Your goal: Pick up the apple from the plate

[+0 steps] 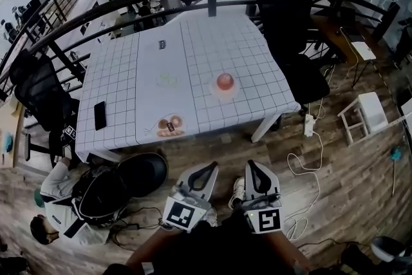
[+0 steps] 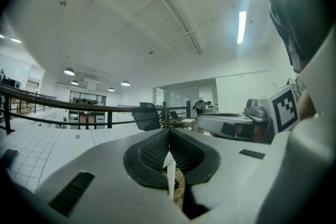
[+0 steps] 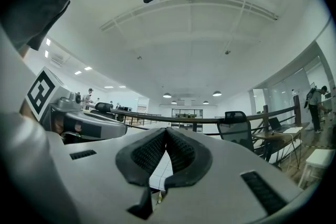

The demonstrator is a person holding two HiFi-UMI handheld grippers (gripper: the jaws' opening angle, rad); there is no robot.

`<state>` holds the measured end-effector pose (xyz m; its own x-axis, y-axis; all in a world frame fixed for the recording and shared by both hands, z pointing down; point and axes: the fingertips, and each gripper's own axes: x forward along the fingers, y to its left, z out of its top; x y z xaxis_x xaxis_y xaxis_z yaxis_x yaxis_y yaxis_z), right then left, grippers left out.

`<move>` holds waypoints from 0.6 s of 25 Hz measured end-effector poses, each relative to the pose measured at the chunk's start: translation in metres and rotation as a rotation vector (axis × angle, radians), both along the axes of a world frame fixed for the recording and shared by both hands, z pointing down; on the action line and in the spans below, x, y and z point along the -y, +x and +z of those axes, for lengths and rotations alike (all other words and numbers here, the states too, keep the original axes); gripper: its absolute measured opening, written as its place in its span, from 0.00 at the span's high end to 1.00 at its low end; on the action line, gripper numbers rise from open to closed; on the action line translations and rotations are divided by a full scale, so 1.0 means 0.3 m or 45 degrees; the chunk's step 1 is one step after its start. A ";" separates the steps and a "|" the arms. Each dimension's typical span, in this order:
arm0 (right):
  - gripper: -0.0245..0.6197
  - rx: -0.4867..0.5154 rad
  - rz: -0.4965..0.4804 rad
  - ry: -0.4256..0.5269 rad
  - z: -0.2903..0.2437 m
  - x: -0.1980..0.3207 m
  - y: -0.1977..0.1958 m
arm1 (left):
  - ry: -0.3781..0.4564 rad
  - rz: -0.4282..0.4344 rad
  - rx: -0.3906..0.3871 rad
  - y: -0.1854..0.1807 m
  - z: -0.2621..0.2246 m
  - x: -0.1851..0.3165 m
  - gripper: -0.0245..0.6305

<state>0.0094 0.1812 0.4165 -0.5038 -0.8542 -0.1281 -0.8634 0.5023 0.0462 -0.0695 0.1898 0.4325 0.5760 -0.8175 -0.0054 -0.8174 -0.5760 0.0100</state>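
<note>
Item: apple (image 1: 225,80), reddish, whole, resting at the centre of a small pale plate (image 1: 224,94), untouched. Location: right half of a table (image 1: 206,48) covered in a white gridded cloth, towards the near edge and well apart from both grippers. Also on the cloth: a second plate (image 1: 170,127) with brownish contents at the near edge to the apple's left; a dark phone (image 1: 100,115) near the left edge; a faint pale ring (image 1: 167,79) between them; what this last item is cannot be told. Surroundings: black office chairs (image 1: 283,9) at the far right and left sides, a railing behind, a wooden floor with white cables, a white stool (image 1: 370,114) to the right, and a person (image 1: 61,203) low on the floor at the left with a dark bag. Left gripper (image 1: 209,167): held level over the floor short of the table, jaws pressed together, nothing between them. Right gripper (image 1: 252,165): just beside it, jaws likewise closed tip to tip and empty. Status: pick not begun. Outstanding, by judgement: close the distance to the table, open one gripper, bring it round the apple, grip, and lift clear of the plate.
</note>
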 end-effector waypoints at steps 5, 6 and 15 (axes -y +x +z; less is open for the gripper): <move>0.93 0.002 -0.035 -0.013 0.030 0.123 0.019 | 0.011 -0.033 0.046 0.017 0.016 0.117 0.93; 0.93 -0.002 -0.043 -0.016 0.039 0.154 0.026 | 0.008 -0.045 0.051 0.019 0.018 0.148 0.93; 0.93 -0.012 -0.159 -0.018 0.054 0.453 0.100 | -0.034 -0.170 0.042 0.087 0.036 0.450 0.93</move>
<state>0.0394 0.0452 0.4327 -0.6074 -0.7865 -0.1115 -0.7938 0.6064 0.0463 -0.0433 0.0547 0.4433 0.4613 -0.8866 0.0345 -0.8870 -0.4617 -0.0042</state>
